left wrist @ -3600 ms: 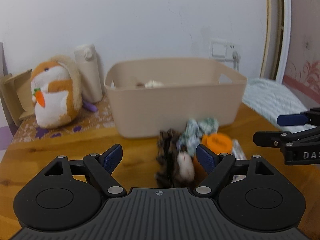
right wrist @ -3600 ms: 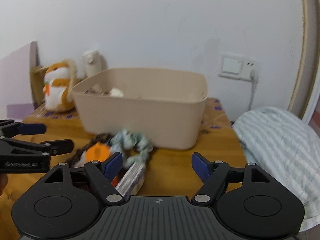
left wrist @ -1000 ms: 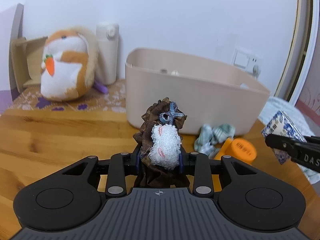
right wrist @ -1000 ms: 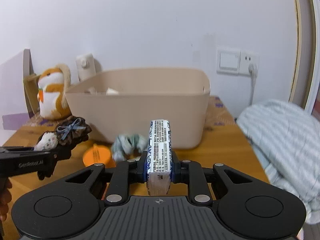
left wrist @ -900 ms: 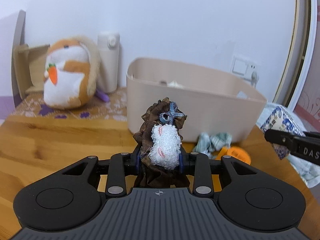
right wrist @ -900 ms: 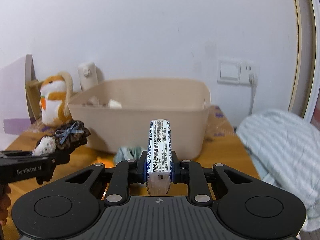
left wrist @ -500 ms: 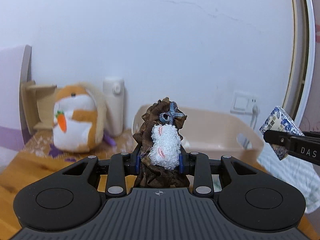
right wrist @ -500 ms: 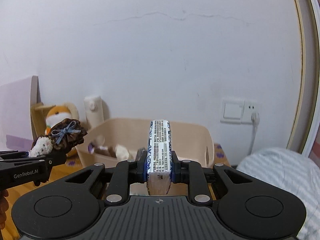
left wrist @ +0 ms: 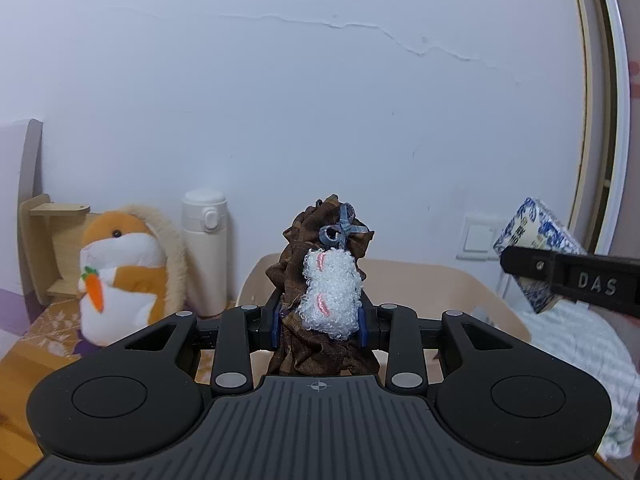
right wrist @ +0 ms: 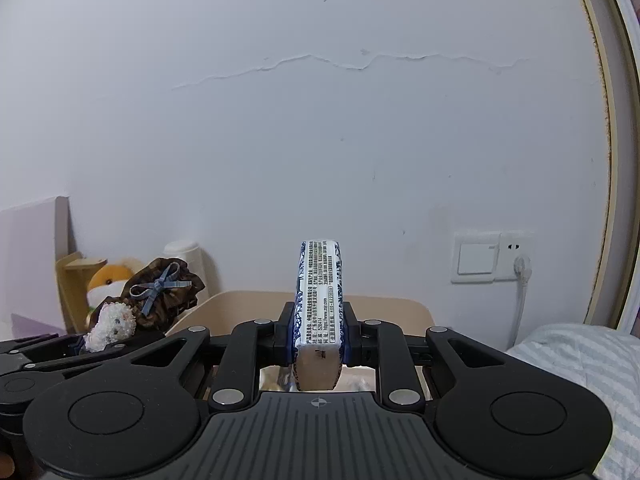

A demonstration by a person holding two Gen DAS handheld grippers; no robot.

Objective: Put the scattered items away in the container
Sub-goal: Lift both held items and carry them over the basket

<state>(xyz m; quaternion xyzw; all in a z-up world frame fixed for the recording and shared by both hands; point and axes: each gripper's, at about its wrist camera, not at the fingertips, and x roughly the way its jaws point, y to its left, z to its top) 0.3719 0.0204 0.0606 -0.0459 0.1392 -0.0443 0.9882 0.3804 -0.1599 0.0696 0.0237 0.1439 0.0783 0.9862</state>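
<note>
My left gripper (left wrist: 320, 322) is shut on a brown frilly scrunchie (left wrist: 320, 344) with a white fluffy bear and a blue bow, held upright in the air. In the right wrist view the same scrunchie (right wrist: 160, 300) shows at the left. My right gripper (right wrist: 319, 340) is shut on a blue-and-white patterned packet (right wrist: 319, 300), standing on edge between the pads. That packet (left wrist: 532, 240) shows at the right of the left wrist view. The beige tub (left wrist: 440, 284) (right wrist: 384, 306) lies just beyond and below both grippers; only its far rim shows.
A plush hamster with a carrot (left wrist: 124, 272) and a white flask (left wrist: 204, 256) stand at the back left by the wall. A striped blanket (right wrist: 580, 368) lies at the right. A wall switch and socket (right wrist: 492, 256) are behind the tub.
Both grippers have risen with their loads and tipped up, so the tub has sunk low in both views and the table with the loose items has dropped out of sight.
</note>
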